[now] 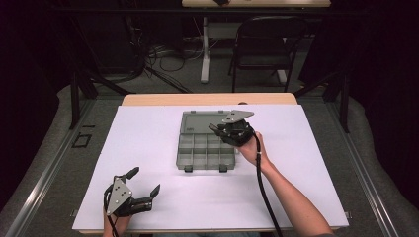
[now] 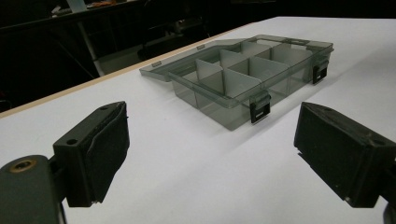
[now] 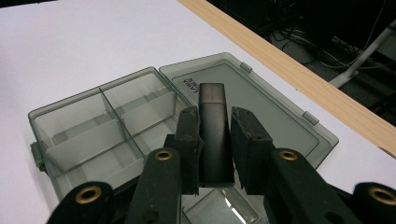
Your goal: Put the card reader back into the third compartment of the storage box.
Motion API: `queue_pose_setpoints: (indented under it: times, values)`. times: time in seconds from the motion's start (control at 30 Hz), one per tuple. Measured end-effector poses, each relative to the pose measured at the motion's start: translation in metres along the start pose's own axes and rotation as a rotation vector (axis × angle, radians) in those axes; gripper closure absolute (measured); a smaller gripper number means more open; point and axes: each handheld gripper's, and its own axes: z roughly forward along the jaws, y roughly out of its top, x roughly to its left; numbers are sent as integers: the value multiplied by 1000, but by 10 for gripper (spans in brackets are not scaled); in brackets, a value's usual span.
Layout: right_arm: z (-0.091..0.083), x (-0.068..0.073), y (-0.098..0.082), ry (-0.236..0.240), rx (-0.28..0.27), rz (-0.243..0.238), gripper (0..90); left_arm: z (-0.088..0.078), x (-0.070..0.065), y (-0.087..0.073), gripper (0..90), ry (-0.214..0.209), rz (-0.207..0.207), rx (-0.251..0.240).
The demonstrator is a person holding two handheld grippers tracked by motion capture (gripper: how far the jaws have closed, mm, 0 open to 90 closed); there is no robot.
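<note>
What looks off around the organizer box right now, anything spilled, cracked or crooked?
Nothing stands out. The organizer box sits square on the table, lid folded flat open, compartments bare. The right gripper holds a dark block above it; the left gripper is open, apart.

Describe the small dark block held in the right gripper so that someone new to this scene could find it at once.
On the white table lies a smoky clear organizer box with its lid folded open flat. Above the box, the right gripper is shut on the block, which stands between its black pads. It is a plain, dark, opaque oblong, unlike the see-through box walls around it.
</note>
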Motion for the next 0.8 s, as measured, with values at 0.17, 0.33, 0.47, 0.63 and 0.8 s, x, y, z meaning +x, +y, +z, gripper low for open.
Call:
queue_pose_setpoints:
  times: [0.17, 0.33, 0.47, 0.63, 0.8]
  values:
    - [4, 1, 1, -12, 16, 18, 736, 0, 0, 0, 105, -1, 1, 0]
    - [8, 2, 1, -17, 26, 34, 736, 0, 0, 0, 105, -1, 1, 0]
    - [12, 3, 1, -20, 35, 45, 736, 0, 0, 0, 105, -2, 0, -1]
    - [14, 4, 1, -25, 43, 62, 736, 0, 0, 0, 105, -2, 2, -1]
    - [20, 5, -1, -35, 58, 89, 736, 0, 0, 0, 105, -1, 2, -1]
